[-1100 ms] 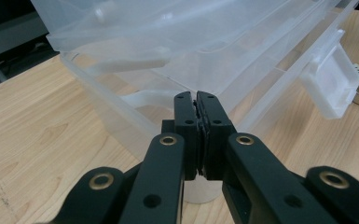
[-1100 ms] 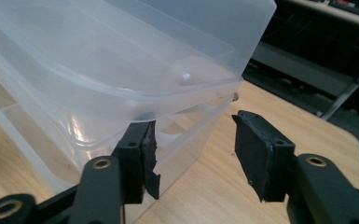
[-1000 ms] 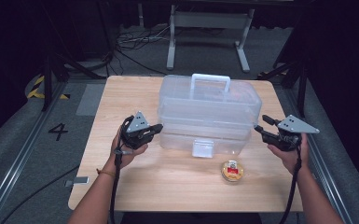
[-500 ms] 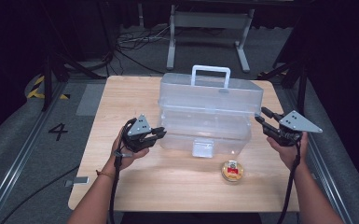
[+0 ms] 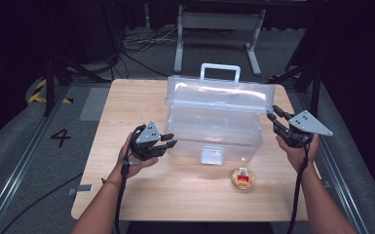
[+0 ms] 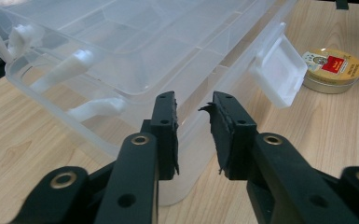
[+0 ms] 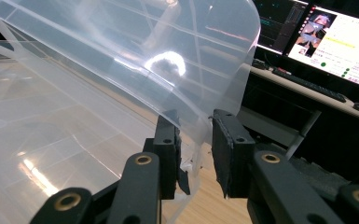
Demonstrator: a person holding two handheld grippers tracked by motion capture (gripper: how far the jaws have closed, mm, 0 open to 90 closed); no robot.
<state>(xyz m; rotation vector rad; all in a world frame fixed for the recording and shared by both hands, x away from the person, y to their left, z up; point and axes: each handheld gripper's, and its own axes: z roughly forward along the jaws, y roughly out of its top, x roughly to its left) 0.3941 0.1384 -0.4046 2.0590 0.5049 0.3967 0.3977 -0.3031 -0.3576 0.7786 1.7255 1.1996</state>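
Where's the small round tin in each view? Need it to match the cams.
High view: round tin on the table, lower right of centre, in front of the clear box.
Left gripper view: top right, beside the box's white latch.
Right gripper view: not in it.
Shared landmark: the clear box.

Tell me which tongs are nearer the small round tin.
Right. The right tongs are at the box's lid edge, behind the tin; the left tongs are across the box front.

"4" on floor mat [image 5: 61, 138]
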